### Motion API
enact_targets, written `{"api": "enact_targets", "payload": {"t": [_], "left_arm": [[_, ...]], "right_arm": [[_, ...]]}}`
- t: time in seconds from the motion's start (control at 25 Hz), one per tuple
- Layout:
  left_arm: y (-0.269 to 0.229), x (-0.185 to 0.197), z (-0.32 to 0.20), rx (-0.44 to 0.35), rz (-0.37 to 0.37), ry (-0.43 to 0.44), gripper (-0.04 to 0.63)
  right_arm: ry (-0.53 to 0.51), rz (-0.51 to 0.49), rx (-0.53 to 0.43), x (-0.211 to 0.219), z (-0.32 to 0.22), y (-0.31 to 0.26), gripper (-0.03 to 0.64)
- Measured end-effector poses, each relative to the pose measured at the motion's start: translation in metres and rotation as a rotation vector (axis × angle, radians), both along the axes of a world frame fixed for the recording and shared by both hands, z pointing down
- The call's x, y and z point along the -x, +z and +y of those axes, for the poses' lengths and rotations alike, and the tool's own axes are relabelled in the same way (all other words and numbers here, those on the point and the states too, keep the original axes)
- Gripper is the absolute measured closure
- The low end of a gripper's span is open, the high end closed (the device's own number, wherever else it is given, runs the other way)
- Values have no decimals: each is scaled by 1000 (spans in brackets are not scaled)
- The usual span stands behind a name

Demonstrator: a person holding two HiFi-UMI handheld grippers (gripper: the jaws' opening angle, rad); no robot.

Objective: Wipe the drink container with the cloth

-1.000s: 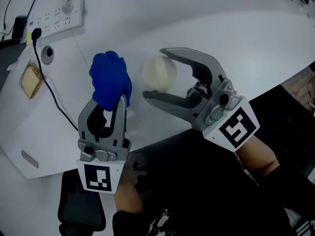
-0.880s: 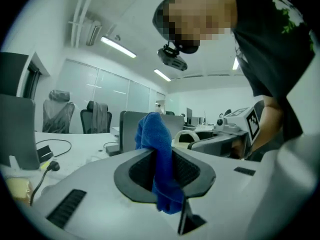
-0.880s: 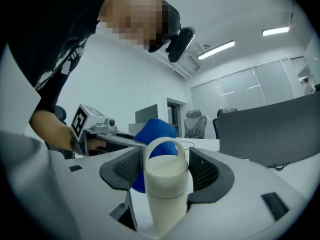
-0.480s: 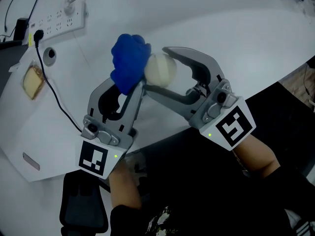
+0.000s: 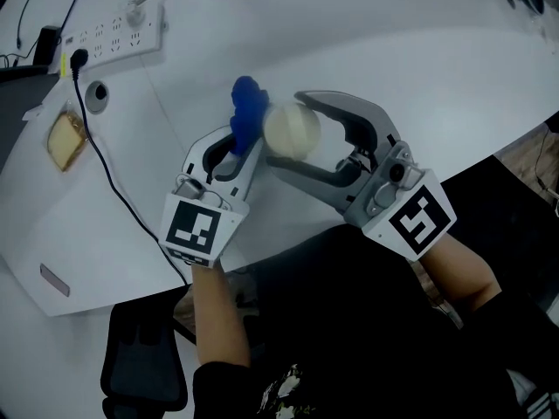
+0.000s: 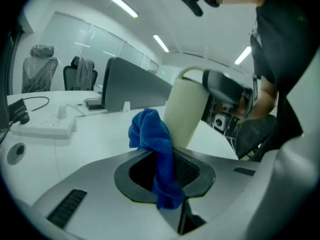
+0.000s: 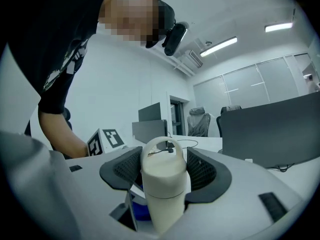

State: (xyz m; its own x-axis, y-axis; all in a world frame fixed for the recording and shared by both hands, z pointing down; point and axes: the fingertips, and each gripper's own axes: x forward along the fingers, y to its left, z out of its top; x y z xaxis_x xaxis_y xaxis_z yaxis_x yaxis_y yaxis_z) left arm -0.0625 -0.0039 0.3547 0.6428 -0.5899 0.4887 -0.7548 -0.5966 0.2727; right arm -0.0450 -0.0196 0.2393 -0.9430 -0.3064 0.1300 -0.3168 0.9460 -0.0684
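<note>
A cream drink container (image 5: 292, 130) with a loop handle on its lid stands upright between the jaws of my right gripper (image 5: 284, 133), which is shut on it; the same container (image 7: 163, 184) fills the right gripper view. My left gripper (image 5: 247, 136) is shut on a blue cloth (image 5: 245, 110). The cloth (image 6: 155, 149) bunches out past the jaws and presses against the container's (image 6: 187, 111) left side. The container's base is hidden by the grippers.
The white table (image 5: 419, 77) curves toward me on the right. A white power strip (image 5: 112, 26) with a black plug and cable (image 5: 113, 190) lies at the back left. Beside a round grommet (image 5: 96, 96) rests a small tan object (image 5: 66, 139). An office chair (image 5: 144, 374) sits below.
My left gripper has swung right and forward, bringing the blue cloth from apart from the container to against its left side. The right gripper and container have barely moved.
</note>
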Motion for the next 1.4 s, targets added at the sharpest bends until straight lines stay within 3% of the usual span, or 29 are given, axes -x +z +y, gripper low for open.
{"api": "enact_targets", "payload": {"t": [0.12,0.24,0.4,0.52,0.68,0.84,1.0,1.12,1.24,1.32,1.4], "left_arm": [[26,-7,13,72,-65,47,531],[29,-14,21,99,-34,35,531],[29,-27,34,129,-14,29,531],[34,-45,42,148,8,77,531],[33,-60,48,142,5,128,531],[29,-55,50,157,43,105,531],[20,-38,61,169,28,79,531],[4,-3,59,136,20,-77,531],[-30,38,44,17,13,-266,531],[-57,47,30,-109,-1,-288,531],[-76,42,17,-216,-20,-248,531]], "right_arm": [[-33,4,-5,1,2,1,354],[-109,5,-5,-1,4,0,354],[-330,26,15,-1,8,4,354],[-470,42,34,3,5,8,354],[-536,41,-1,8,7,1,354],[-472,59,-30,10,6,3,354],[-341,12,1,1,4,-3,353],[-215,-24,23,-4,0,-3,353],[-99,-55,68,-5,0,6,353],[-41,-67,80,-4,1,9,353],[7,-63,55,-2,-2,8,353]]}}
